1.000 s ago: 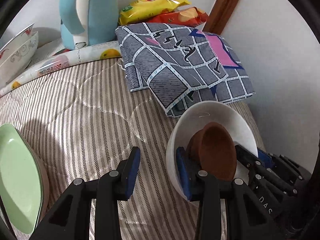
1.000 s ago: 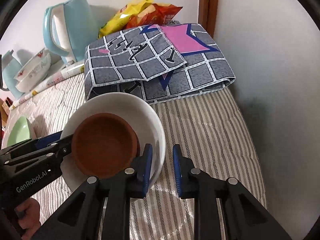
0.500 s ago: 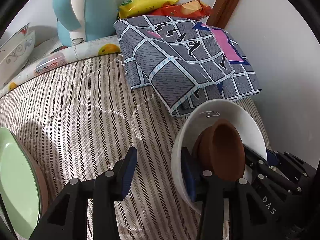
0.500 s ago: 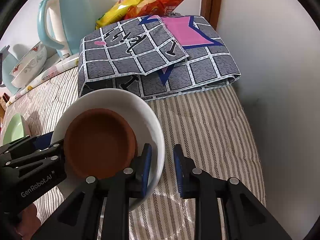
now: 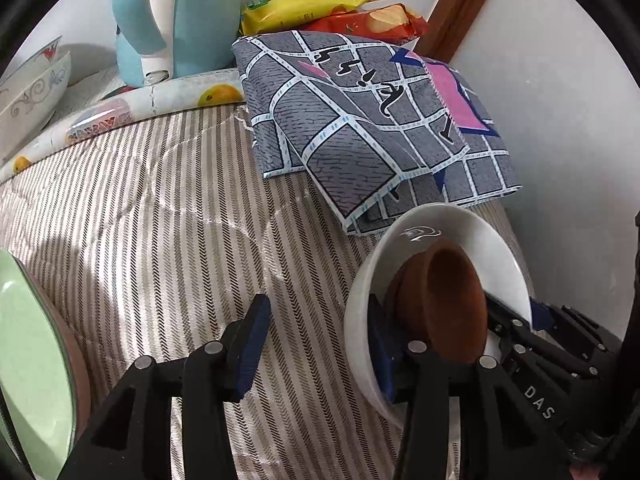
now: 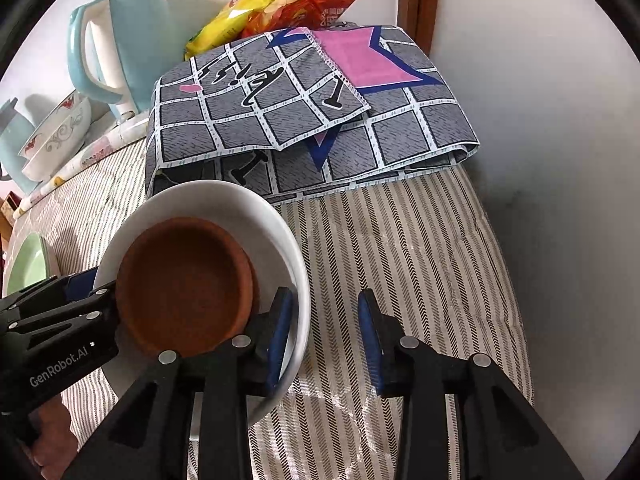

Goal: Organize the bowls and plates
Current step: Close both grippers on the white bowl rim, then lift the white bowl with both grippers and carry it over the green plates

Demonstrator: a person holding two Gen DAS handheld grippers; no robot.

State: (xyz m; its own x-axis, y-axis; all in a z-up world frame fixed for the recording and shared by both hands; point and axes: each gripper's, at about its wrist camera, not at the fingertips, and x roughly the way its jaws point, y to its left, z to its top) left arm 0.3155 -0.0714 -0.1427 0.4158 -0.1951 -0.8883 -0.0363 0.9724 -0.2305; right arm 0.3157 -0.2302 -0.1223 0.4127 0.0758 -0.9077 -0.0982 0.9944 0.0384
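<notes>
A white bowl (image 6: 224, 208) (image 5: 476, 236) holds a brown clay bowl (image 6: 184, 280) (image 5: 444, 300) and rests on the striped quilt. My right gripper (image 6: 326, 332) is open, its jaws straddling the white bowl's right rim without pinching it. My left gripper (image 5: 316, 344) is open, with its right finger inside the white bowl's left rim and its left finger outside. A green plate (image 5: 28, 364) (image 6: 28, 268) lies at the left on a brownish dish.
A folded grey patterned cloth (image 6: 304, 120) (image 5: 372, 128) lies just behind the bowls. A blue kettle (image 5: 172, 16) (image 6: 116, 44), snack bags (image 5: 320, 4) (image 6: 276, 4) and patterned white bowls (image 5: 32, 88) (image 6: 60, 132) stand at the back. A wall is close on the right.
My right gripper's jaws have opened, letting go of the white bowl's rim. The bowl stack has settled a little lower on the quilt. My left gripper stays open.
</notes>
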